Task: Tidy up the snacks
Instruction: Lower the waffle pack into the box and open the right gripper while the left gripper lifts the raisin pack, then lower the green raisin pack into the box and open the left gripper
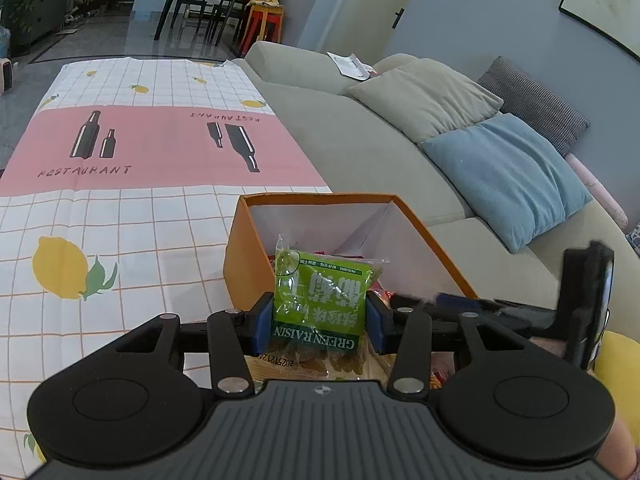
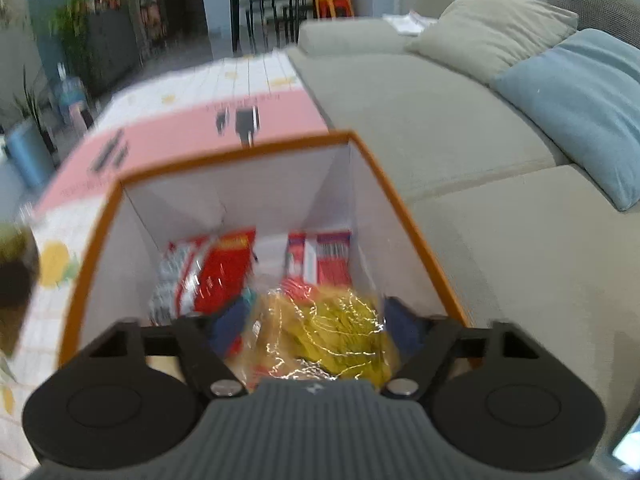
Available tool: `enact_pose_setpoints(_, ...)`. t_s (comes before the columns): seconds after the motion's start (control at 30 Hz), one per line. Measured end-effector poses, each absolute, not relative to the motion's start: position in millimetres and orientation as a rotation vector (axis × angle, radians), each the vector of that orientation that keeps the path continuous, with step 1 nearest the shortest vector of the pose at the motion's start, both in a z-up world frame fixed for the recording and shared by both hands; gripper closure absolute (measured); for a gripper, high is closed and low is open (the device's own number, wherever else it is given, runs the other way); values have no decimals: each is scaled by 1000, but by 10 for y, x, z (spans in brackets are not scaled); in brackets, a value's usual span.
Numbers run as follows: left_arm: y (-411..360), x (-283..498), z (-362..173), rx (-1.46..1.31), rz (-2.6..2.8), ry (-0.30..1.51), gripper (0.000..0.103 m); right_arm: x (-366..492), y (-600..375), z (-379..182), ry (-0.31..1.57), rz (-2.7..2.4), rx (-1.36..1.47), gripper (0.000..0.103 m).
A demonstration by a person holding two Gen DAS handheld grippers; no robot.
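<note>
My left tongs (image 1: 320,322) are clamped on a green raisin packet (image 1: 322,296), its "GREEN RAISIN" label upside down to me, both blue pads (image 1: 262,320) pressed against its sides. The packet hangs over the near edge of an open orange box (image 1: 424,236) with white inner walls. The box stands on a bench covered with a checked lemon-print cloth (image 1: 120,216) that has a pink band and black bottle drawings. To the right, just beside the bench, runs a grey-green sofa (image 1: 340,128) with a beige cushion (image 1: 428,98) and a blue cushion (image 1: 504,172). The right-hand view is blurred. There my right tongs (image 2: 316,328) reach into the same orange box (image 2: 404,208) from above, set narrow around a crinkly clear bag of yellow snacks (image 2: 332,332); the blue pads (image 2: 230,326) touch each side of it, so they appear to grip it. Beyond the bag, on the box floor, lie a red packet (image 2: 224,268) to the left and a red-and-white packet (image 2: 320,258) to the right.
</note>
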State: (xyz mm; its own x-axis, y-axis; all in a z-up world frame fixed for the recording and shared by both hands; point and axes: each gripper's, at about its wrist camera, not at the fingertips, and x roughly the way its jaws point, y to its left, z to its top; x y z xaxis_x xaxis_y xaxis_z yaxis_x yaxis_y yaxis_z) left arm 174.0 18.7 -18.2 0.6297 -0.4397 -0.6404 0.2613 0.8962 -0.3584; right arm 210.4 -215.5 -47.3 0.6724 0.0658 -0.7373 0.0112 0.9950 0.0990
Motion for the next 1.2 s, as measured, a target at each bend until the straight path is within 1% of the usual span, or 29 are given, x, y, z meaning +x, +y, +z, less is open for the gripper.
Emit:
enact_pose_setpoints(0.03,189,1729,-179,-242,-407,794,50,2111,-2195,-442,836,44,130,54)
enact_pose_setpoints(0.07,190,1730,-175,-242,-407,795,50,2127,-2223,-421,844,43,152,53)
enact_pose_setpoints(0.17,178,1720,-136,-234,-408,798,50,2087,-2294,-326,811,21,186,34)
enact_pose_setpoints(0.33,95,1669,-7,-214,-422,789,50,1960,-2383,-148,769,37,225,33)
enact_pose_setpoints(0.5,-135,1751,43,-214,-409,861,50,1806,-2522,-47,753,52,276,30)
enact_pose_setpoints(0.67,-412,2003,-2,-168,-377,905,50,1745,-2676,-131,765,57,323,30)
enact_pose_setpoints(0.83,-705,2457,-112,-165,-342,964,50,1747,-2763,-245,798,98,346,30)
enact_pose_setpoints(1.03,-1032,2876,-311,-141,-297,1001,50,1819,-2714,-357,880,199,265,30)
enact_pose_setpoints(1.2,-1263,3046,-398,-125,-281,999,49,1890,-2631,-431,914,246,212,30)
